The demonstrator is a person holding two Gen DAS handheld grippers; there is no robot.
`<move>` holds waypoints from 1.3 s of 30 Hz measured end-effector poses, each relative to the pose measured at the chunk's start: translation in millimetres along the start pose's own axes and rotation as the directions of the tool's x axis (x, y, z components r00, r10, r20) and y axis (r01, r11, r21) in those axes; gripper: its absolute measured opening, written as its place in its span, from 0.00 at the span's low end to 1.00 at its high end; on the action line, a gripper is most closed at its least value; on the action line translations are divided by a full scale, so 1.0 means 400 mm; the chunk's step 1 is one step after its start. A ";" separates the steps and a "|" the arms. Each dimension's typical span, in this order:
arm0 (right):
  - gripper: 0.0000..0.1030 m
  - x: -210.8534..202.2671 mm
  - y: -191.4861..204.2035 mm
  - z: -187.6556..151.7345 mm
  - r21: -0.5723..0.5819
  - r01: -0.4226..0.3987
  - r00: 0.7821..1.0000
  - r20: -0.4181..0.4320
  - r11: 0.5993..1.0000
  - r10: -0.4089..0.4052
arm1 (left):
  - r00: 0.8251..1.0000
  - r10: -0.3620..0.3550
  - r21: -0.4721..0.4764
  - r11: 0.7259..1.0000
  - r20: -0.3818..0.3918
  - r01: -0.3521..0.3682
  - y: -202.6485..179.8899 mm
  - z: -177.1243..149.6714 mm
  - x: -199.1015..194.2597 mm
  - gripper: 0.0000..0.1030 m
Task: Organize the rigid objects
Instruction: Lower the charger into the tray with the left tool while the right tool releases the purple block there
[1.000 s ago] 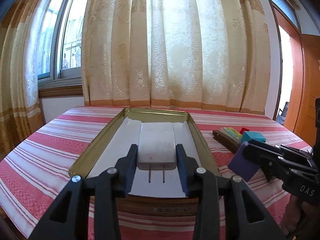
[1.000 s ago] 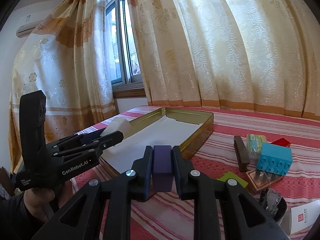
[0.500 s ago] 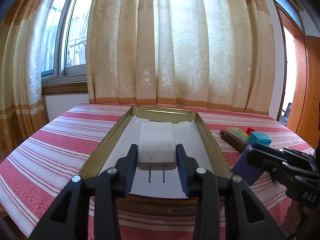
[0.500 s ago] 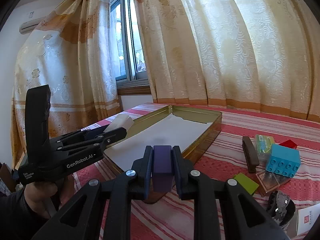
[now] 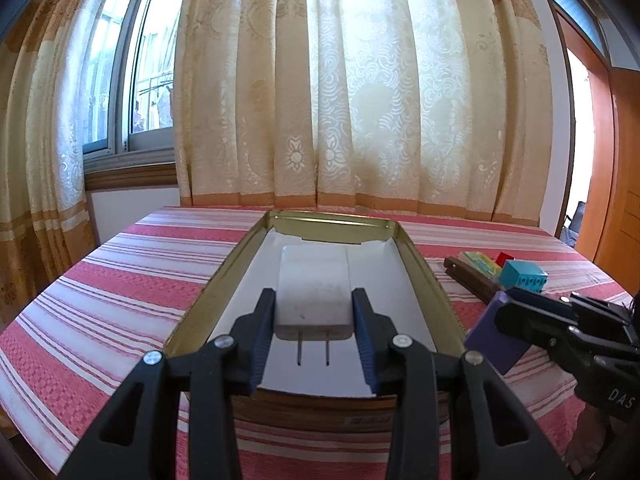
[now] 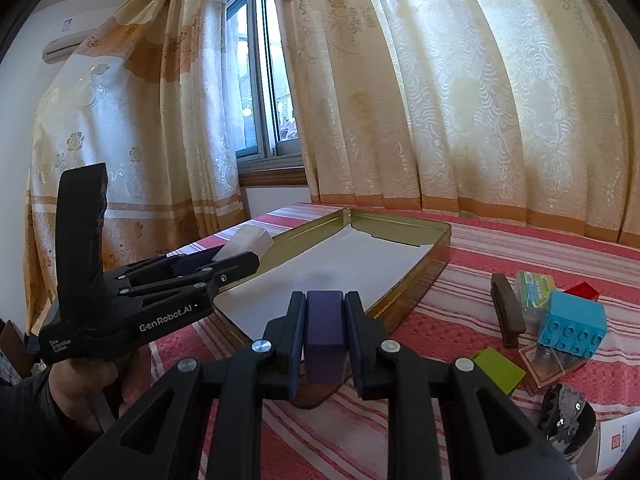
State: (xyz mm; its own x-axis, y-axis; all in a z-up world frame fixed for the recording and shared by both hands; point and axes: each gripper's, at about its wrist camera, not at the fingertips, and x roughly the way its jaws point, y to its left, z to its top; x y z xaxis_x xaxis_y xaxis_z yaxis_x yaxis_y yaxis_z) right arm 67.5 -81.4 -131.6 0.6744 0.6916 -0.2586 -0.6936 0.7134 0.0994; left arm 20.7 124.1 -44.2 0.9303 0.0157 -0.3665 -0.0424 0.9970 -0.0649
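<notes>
Both grippers are loaded over the near end of the gold tin [image 5: 416, 256], evidently for placement: left gripper [image 5: 314, 330] clamps the white charger [image 5: 314, 296], right gripper [image 6: 325, 338] the purple block [image 6: 324, 332].

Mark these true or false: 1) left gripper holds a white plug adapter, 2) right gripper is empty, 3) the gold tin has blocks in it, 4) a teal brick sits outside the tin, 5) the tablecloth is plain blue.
1) True: the left gripper is clamped on the white plug adapter, prongs toward the camera.
2) False: the right gripper grips a purple block.
3) False: the gold tin holds only a white paper liner.
4) True: the teal brick rests on the tablecloth.
5) False: it is red and white striped.
</notes>
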 end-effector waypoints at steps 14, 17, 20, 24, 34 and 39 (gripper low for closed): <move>0.21 0.011 -0.018 0.063 0.005 -0.016 1.000 -0.017 1.000 0.016 | 1.000 0.013 0.044 0.999 -0.019 -0.012 -0.004 0.030 0.022 0.36; 0.21 0.040 -0.033 0.096 0.014 -0.010 0.998 -0.059 1.000 0.011 | 0.998 0.001 0.047 0.999 -0.065 0.002 -0.001 0.053 0.042 0.36; 0.21 0.088 -0.051 0.135 0.007 0.001 0.994 -0.109 1.000 0.000 | 0.992 0.022 0.082 0.997 -0.124 -0.012 -0.007 0.083 0.074 0.36; 0.21 0.176 -0.092 0.178 0.047 -0.010 0.984 -0.178 0.999 0.018 | 0.973 0.014 0.078 0.997 -0.229 0.004 0.002 0.132 0.137 0.36; 0.21 0.378 -0.150 0.201 0.090 0.022 0.946 -0.324 0.996 0.008 | 0.902 0.072 0.123 0.992 -0.425 -0.022 0.040 0.177 0.323 0.36; 0.21 0.434 -0.163 0.203 0.104 0.040 0.938 -0.346 0.994 -0.002 | 0.874 0.078 0.118 0.993 -0.480 -0.024 0.050 0.176 0.377 0.36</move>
State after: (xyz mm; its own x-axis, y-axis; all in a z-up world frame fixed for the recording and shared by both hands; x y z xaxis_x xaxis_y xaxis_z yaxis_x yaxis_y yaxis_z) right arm 250.3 1.2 -105.0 0.5461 0.6085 -0.5757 -0.6359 0.7485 0.1879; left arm 185.7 151.8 -35.5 0.6349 0.0553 -0.7706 -0.0217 0.9983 0.0537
